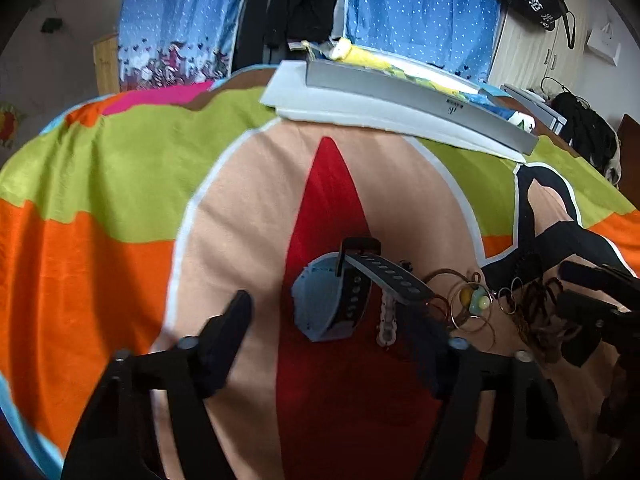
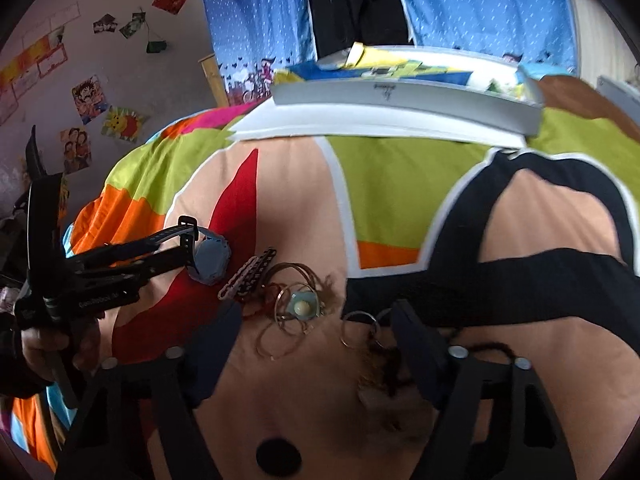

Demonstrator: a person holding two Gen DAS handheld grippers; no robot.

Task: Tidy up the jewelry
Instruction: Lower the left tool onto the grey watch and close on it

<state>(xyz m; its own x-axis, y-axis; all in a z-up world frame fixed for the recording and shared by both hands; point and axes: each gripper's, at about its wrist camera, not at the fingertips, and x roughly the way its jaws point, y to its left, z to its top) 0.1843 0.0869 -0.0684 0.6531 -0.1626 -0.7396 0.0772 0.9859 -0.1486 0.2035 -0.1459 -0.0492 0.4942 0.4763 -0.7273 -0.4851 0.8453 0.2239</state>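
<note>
1. Your left gripper (image 1: 340, 344) stands wide open and holds nothing, low over the bedspread (image 1: 100, 184).
2. The watch (image 1: 332, 300) lies between its fingers, nearer the right one, blue-grey face on its side and black strap arching upward over the red patch.
3. A pale beaded bracelet (image 1: 387, 320) lies just beside the watch, close to the left gripper's right finger.
4. Your right gripper (image 2: 316, 356) is also wide open and empty.
5. The thin wire hoops and the round pale-blue pendant (image 2: 301, 307) lie between its fingers, towards the tips.
6. The small rings (image 2: 358, 326) and the dark braided cord (image 2: 386, 364) lie by its right finger; I cannot tell whether they touch.
7. The grey open box (image 1: 400, 98) sits at the bedspread's far edge, well apart from both grippers.
</note>
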